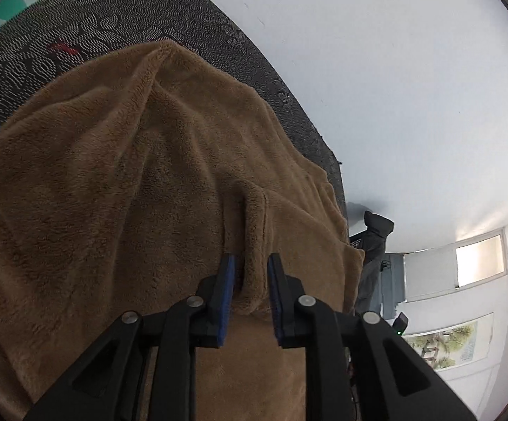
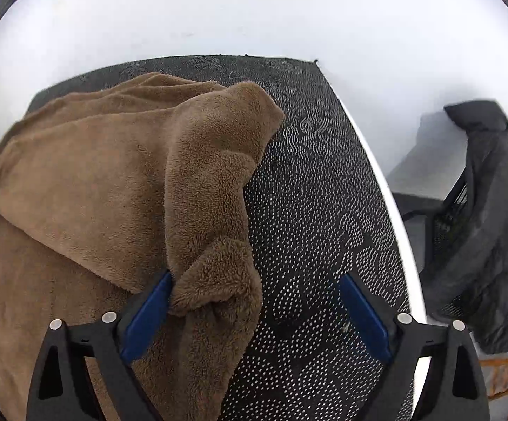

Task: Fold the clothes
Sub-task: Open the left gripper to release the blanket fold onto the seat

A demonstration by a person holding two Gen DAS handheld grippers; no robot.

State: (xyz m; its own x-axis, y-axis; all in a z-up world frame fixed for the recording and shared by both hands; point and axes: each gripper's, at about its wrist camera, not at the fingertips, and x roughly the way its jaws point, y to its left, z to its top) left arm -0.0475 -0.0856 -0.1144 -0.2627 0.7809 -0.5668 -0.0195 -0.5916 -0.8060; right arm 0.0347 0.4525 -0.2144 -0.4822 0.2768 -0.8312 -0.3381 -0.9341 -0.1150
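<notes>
Fleece, brown and thick-piled, is what we are folding: the garment (image 2: 89, 182) lies bunched on the bench (image 2: 324, 210), which wears a dark dotted cover, and it spreads from the middle toward the bench's left edge in the right wrist view, reaching close to the far edge. We judge it soft, light and limp; it will sag from any hold and cling to itself rather than slide. Our left tongs (image 1: 250, 291) stand part open around a raised ridge of the cloth, the blue pads not pressing it as far as we can see. Our right tongs (image 2: 254, 315) are spread wide and released; a twisted corner of the fleece rests against the left pad, while the other pad stands over bare cover. We would take hold at hems or corners, where the layers are thin. A pinch on the bulky mid-folds could gather several layers at once.
</notes>
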